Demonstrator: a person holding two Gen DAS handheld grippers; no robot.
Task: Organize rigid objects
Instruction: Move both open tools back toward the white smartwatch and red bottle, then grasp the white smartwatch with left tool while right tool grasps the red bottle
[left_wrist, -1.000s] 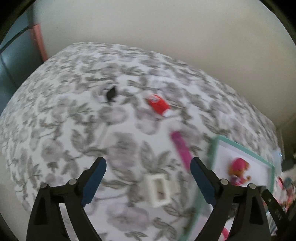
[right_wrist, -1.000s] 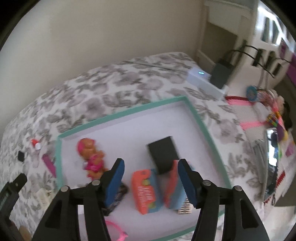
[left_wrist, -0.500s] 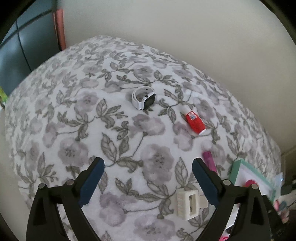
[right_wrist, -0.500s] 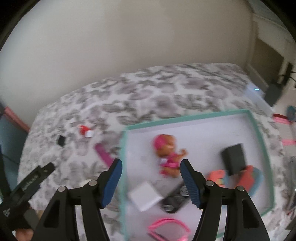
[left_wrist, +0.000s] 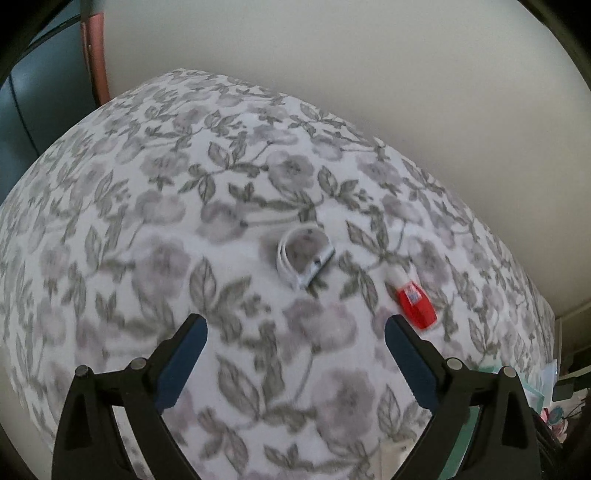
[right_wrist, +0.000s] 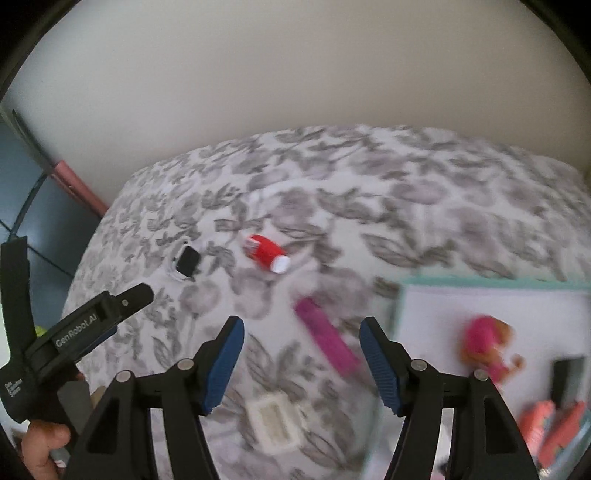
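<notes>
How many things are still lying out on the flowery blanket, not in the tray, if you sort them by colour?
Red: 1, the small red bottle
Pink: 1, the pink stick
White: 2, the smartwatch and the white clip
Total: 4

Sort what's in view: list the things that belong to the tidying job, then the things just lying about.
Job:
smartwatch
red bottle
magenta stick
white clip
teal-rimmed tray
pink doll in the tray
left gripper
right gripper

Lying about:
floral bedspread
wall
</notes>
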